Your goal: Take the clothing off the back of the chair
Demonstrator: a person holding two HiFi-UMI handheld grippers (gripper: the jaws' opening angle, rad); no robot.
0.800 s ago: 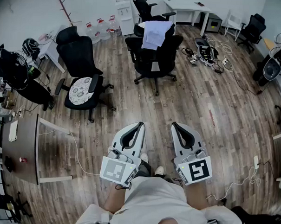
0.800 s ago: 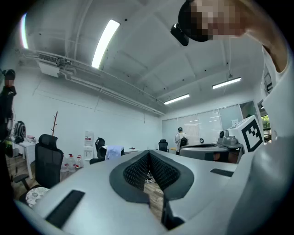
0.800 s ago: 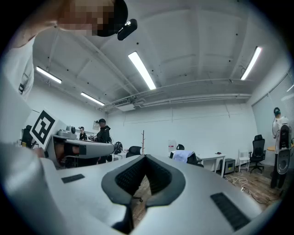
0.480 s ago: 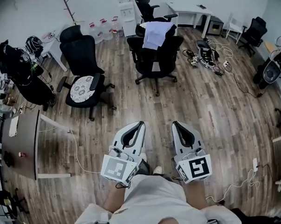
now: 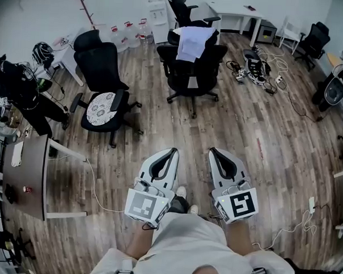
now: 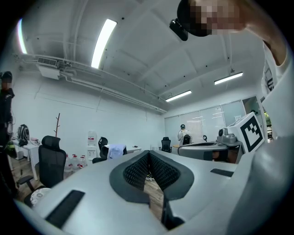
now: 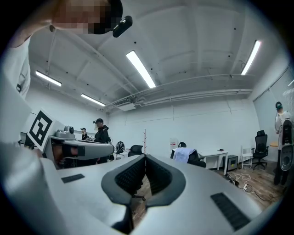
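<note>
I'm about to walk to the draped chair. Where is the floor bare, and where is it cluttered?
Bare: the wood floor straight ahead, up to the draped chair, and off to the right. Crowded: the cable pile right of that chair, and the cushioned chair on the left.

Pale lilac-white cloth garment (image 5: 195,42) draped over the back of a black swivel office chair (image 5: 190,75).
The garment hangs limp over the top edge of the backrest, slightly rumpled, and covers the upper part of it while its lower edge falls partway down. The chair stands upright on its wheeled star base on the wooden floor, at the far side of the room, with an armrest at either side.
</note>
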